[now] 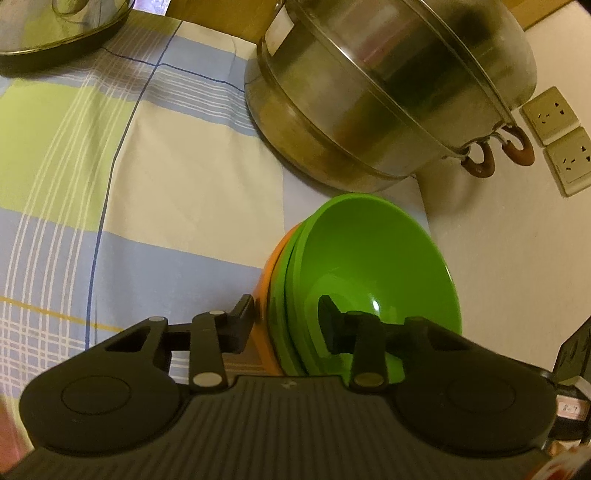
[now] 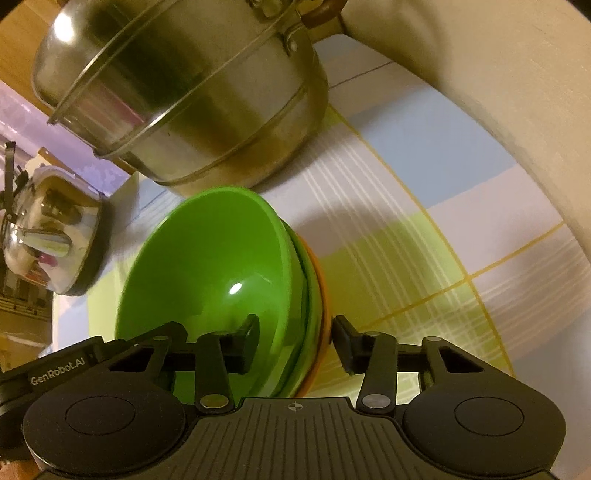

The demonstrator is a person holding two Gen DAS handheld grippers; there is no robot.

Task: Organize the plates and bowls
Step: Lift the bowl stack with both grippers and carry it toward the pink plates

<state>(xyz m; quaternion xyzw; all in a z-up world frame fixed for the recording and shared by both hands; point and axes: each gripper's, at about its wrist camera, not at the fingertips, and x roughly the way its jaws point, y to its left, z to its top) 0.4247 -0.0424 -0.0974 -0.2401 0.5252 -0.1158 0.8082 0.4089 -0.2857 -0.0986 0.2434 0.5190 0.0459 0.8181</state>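
Note:
A nested stack of bowls, green ones [image 1: 369, 258] inside an orange one [image 1: 267, 288], is held over a checked tablecloth. My left gripper [image 1: 286, 321] is shut on the stack's rim, one finger inside the top green bowl and one on the orange outside. My right gripper [image 2: 295, 339] is shut on the rim at another side, one finger inside the green bowl [image 2: 207, 266] and one outside by the orange bowl [image 2: 322, 295].
A large steel steamer pot [image 1: 388, 85] stands just beyond the bowls, also in the right wrist view [image 2: 184, 88]. A steel lid [image 1: 55, 29] lies at the far left. A shiny kettle [image 2: 48, 229] sits left. Wall sockets [image 1: 557, 136] are at right.

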